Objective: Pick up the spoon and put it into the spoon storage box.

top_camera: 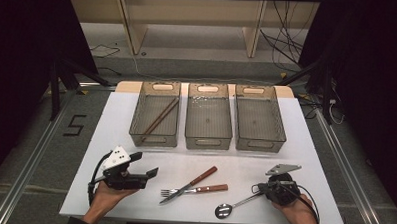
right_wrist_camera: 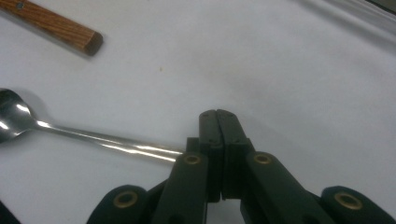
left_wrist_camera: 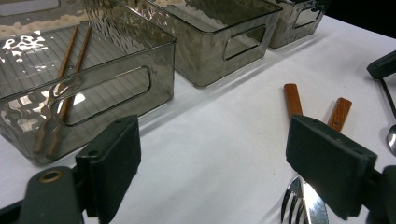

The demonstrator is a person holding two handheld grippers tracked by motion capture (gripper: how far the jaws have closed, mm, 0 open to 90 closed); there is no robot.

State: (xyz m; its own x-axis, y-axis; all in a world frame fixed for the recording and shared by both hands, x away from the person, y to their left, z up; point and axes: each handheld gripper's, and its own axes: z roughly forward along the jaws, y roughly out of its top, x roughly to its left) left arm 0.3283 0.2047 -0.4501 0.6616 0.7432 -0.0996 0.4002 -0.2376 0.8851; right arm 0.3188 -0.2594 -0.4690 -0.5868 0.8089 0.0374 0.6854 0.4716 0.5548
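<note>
A steel spoon [top_camera: 228,207] lies near the table's front edge, bowl to the left. Its handle [right_wrist_camera: 116,142] runs up to the left side of my right gripper [right_wrist_camera: 219,114], whose jaws are pressed together; the handle's end is hidden behind them. My right gripper [top_camera: 258,188] sits low at the front right. A wood-handled knife [top_camera: 196,181] and fork [top_camera: 204,189] lie crossed at front centre. My left gripper [top_camera: 145,163] rests at the front left, jaws wide apart with nothing between them. In the left gripper view [left_wrist_camera: 219,163] the fork tines [left_wrist_camera: 290,205] lie by the right jaw.
Three clear grey bins stand in a row at the back: the left bin [top_camera: 136,125] holds a pair of brown chopsticks [top_camera: 160,116], beside the middle bin [top_camera: 208,140] and right bin [top_camera: 281,130]. The white tabletop [top_camera: 110,134] ends at both sides over dark floor.
</note>
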